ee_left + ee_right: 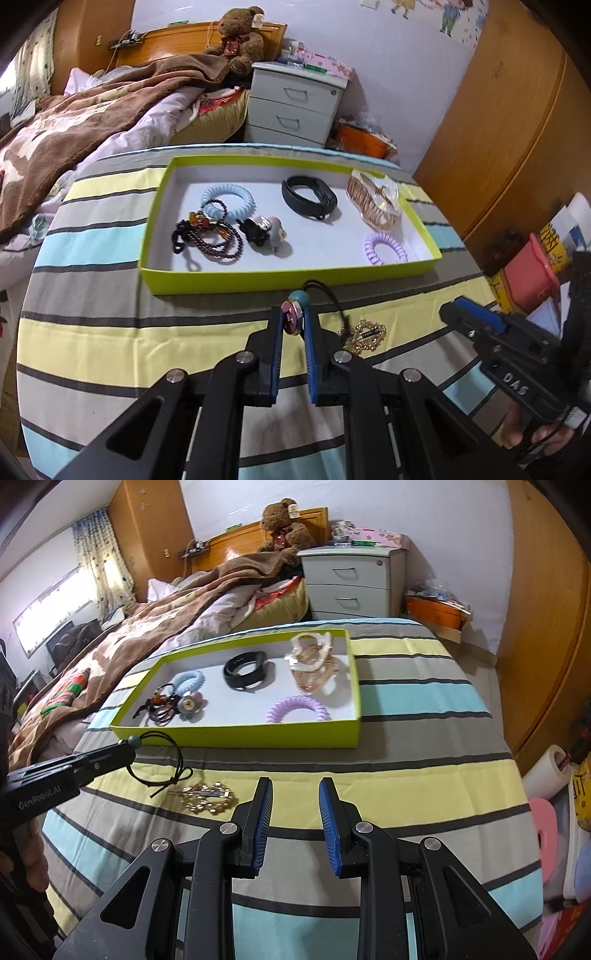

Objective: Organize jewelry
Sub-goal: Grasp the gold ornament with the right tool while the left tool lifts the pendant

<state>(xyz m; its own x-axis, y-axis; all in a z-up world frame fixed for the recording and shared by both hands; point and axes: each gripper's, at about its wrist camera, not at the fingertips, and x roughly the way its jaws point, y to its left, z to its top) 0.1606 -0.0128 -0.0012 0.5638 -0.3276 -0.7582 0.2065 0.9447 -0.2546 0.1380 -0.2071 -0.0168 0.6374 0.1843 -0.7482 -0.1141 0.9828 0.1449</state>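
Note:
My left gripper [293, 314] is shut on a black cord hair tie with a teal bead [297, 298] and a pink disc. It is lifted just in front of the lime-green tray [288, 282], and its cord loop [162, 760] hangs down to the cloth. A gold chain clip [367, 336] lies on the cloth just right of it. The tray holds a light blue spiral tie [229, 201], a black band [308, 197], a purple spiral tie [386, 249], a rose-gold piece in a clear bag [373, 203] and dark beaded ties [210, 236]. My right gripper [295, 790] stands open over the cloth with nothing between its fingers.
The striped cloth [406, 775] covers the table. A bed with a brown blanket [74, 122] lies behind and to the left, a white drawer cabinet [295, 103] stands behind the tray, and a wooden wardrobe [498, 129] is on the right. Boxes and a pink stool [546, 834] crowd the floor at right.

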